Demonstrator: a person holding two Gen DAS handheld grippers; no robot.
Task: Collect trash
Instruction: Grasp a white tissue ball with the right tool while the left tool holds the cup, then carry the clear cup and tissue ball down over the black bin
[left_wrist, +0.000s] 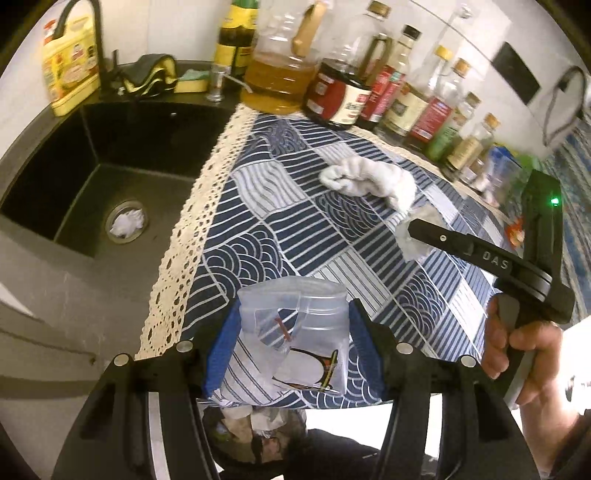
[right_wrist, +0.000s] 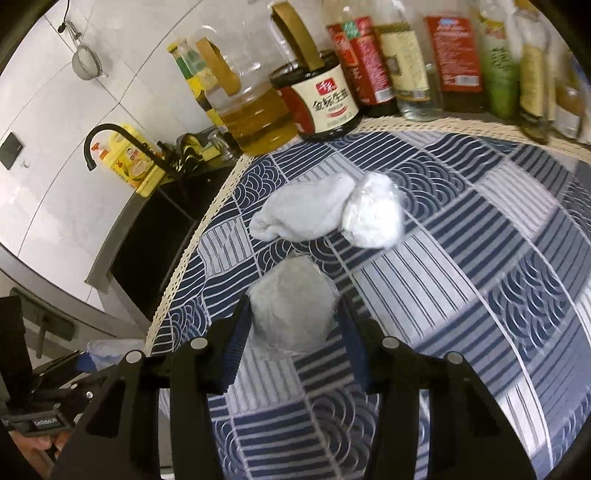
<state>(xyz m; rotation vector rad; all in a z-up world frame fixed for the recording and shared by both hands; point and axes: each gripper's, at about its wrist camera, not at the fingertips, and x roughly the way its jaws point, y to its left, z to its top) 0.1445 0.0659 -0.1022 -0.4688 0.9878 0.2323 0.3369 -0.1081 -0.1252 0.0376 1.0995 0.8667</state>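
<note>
Over patterned tablecloth (left_wrist: 295, 221): left gripper (left_wrist: 293, 343) clamps clear plastic bag (left_wrist: 295, 332) (penguin print inside); right gripper (right_wrist: 293, 325) closed around grey wad (right_wrist: 291, 314); white sock (right_wrist: 299, 216) beyond.

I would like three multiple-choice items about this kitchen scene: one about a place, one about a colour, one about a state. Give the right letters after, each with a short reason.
1. Where does the white crumpled paper lie?
A. in the sink drain strainer
B. on the faucet
C. on top of the soy sauce bottle

2. What colour is the faucet?
A. black
B. red
C. white

3. What is between the fingers of the left gripper?
A. nothing
B. a clear zip bag
C. a yellow sponge

Answers:
1. A, the white crumpled paper sits in the round strainer at the bottom of the sink.
2. A, the curved faucet is black against the pale wall.
3. B, the left gripper has the clear zip bag between its blue pads, above the patterned cloth.
</note>
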